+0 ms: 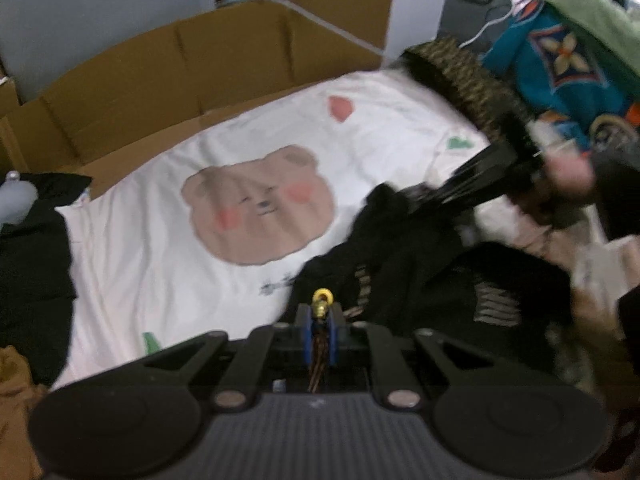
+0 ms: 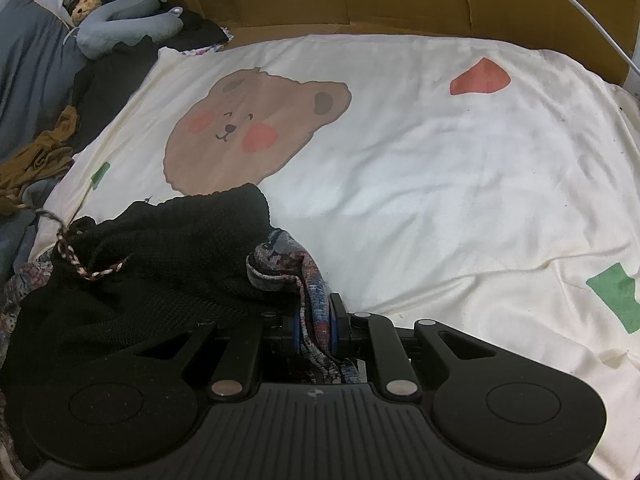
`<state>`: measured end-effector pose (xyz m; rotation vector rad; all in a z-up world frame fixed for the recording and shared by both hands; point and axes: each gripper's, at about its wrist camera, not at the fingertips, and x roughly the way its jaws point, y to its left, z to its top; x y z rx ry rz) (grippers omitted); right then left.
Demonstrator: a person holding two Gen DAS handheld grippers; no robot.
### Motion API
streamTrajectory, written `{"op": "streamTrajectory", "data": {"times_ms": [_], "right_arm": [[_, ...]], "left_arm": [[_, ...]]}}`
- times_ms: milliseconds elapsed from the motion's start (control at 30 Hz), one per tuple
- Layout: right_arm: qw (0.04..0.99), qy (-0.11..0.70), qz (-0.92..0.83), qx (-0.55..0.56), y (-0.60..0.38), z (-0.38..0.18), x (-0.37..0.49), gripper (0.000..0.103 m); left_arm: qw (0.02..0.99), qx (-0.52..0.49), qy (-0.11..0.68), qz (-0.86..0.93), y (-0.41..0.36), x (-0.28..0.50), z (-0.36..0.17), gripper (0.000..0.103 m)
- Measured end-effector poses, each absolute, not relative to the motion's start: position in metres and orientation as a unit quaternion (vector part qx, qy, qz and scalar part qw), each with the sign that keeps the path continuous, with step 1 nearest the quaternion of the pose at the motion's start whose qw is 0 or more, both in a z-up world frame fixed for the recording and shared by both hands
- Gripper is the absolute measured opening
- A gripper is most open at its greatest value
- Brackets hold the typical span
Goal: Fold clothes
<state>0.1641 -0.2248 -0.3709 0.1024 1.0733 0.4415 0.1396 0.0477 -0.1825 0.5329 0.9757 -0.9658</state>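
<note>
A black knit garment (image 2: pixel 160 248) with a patterned woven lining (image 2: pixel 280 264) and a braided cord (image 2: pixel 96 272) lies bunched on the white bear-print sheet (image 2: pixel 440 160). My right gripper (image 2: pixel 314 332) is shut on the patterned edge of this garment. In the blurred left wrist view the black garment (image 1: pixel 400 260) hangs between both tools. There my left gripper (image 1: pixel 320 320) is shut on a brown striped cord ending in a yellow bead (image 1: pixel 322 295). The right gripper (image 1: pixel 460 188) reaches in from the right, held by a hand (image 1: pixel 568 172).
Cardboard walls (image 1: pixel 200 60) border the sheet's far side. Dark clothes (image 1: pixel 32 260), a brown garment (image 2: pixel 36 156) and a grey neck pillow (image 2: pixel 120 28) lie at the left edge. A teal patterned cloth (image 1: pixel 560 60) and a dark mottled item (image 1: pixel 468 76) sit at the right.
</note>
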Motion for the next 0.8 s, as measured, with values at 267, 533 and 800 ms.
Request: {"op": "streamTrajectory", "data": {"times_ms": [267,533,800], "right_arm": [[0.835,0.507,0.209,0.045,-0.224,-0.372,0.164,0.011],[0.834,0.509,0.21,0.04,-0.223,-0.373,0.164,0.011],[0.834,0.509,0.21,0.037,-0.222,-0.374,0.163,0.011]], "left_arm": [[0.713,0.192,0.459,-0.493,0.027,0.109,-0.177,0.009],[0.69,0.197,0.483,-0.502,0.014,0.091,-0.208,0.01],[0.686,0.193,0.495,-0.497,0.014,0.089,-0.22,0.02]]}}
